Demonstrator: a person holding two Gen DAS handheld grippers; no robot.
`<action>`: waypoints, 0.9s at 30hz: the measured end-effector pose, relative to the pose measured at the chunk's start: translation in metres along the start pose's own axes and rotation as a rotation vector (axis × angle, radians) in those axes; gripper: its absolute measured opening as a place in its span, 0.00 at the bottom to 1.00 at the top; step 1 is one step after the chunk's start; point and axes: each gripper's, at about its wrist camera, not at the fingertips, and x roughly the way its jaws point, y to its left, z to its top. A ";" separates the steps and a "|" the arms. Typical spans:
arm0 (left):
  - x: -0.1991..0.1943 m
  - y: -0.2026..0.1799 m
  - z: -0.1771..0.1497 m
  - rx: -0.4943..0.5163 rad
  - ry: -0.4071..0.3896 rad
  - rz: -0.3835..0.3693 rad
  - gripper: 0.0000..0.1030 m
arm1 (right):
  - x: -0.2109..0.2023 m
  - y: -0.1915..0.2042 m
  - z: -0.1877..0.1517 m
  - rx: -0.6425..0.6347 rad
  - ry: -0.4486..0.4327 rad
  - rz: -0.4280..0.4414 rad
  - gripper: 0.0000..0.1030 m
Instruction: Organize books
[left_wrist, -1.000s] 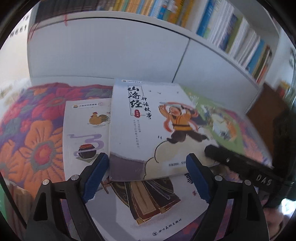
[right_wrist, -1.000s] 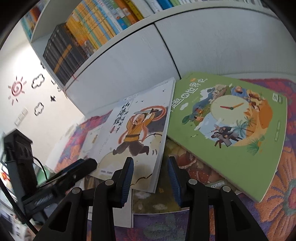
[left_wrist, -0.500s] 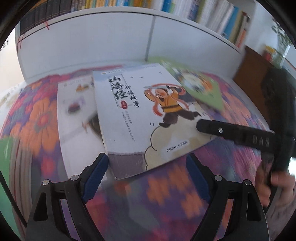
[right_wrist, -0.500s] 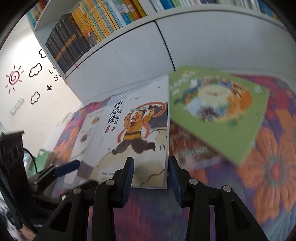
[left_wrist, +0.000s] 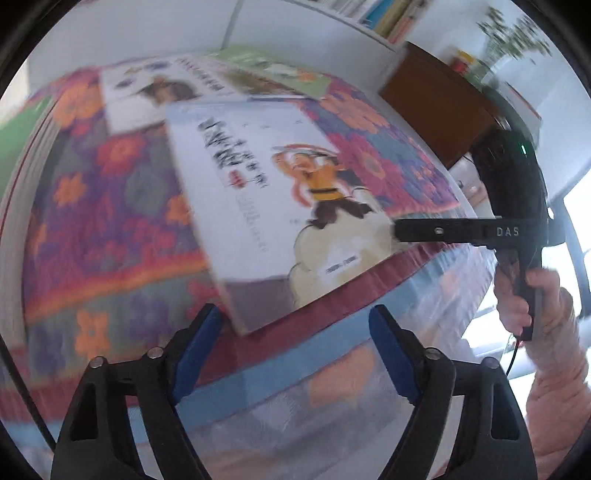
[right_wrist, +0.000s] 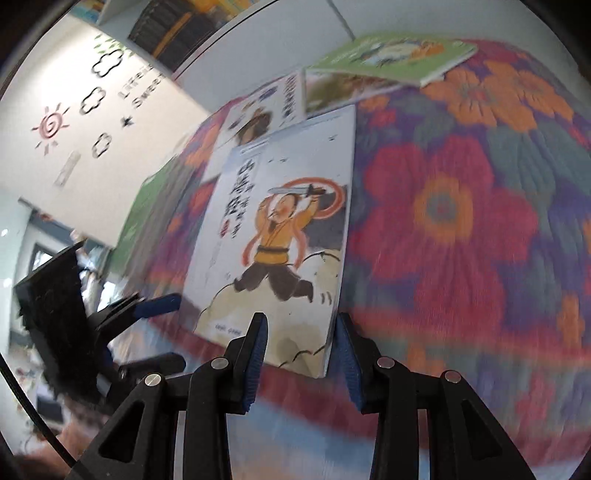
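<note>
Over the flowered tablecloth's (left_wrist: 110, 229) near edge, gripped white book (left_wrist: 266, 206) by one corner in right gripper's (right_wrist: 297, 354) jaws; had left gripper's (left_wrist: 295, 343) jaws apart, just narrowing, book's other corner between them, unpressed.

- The left gripper (left_wrist: 295, 347) points steeply downward; its jaws have just been closing, with a book's corner (left_wrist: 240, 321) between them at the left blue pad (left_wrist: 195, 350), the right pad clear of it.
- The right gripper (right_wrist: 299, 354) also tilts downward, its jaws narrowly apart around the same book's lower edge; whether the pads press is unclear.
- A hand (left_wrist: 517, 291) in a pink sleeve (left_wrist: 554, 387) grips the right gripper's handle.
</note>
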 end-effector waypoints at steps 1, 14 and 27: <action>-0.002 0.004 0.001 -0.020 -0.008 0.002 0.65 | -0.002 -0.007 -0.001 0.033 -0.011 -0.005 0.37; 0.025 0.064 0.061 -0.269 0.054 -0.130 0.24 | 0.024 -0.064 0.055 0.256 0.039 0.280 0.25; 0.021 0.036 0.078 -0.127 0.012 0.130 0.19 | 0.028 -0.038 0.074 0.129 0.027 0.310 0.10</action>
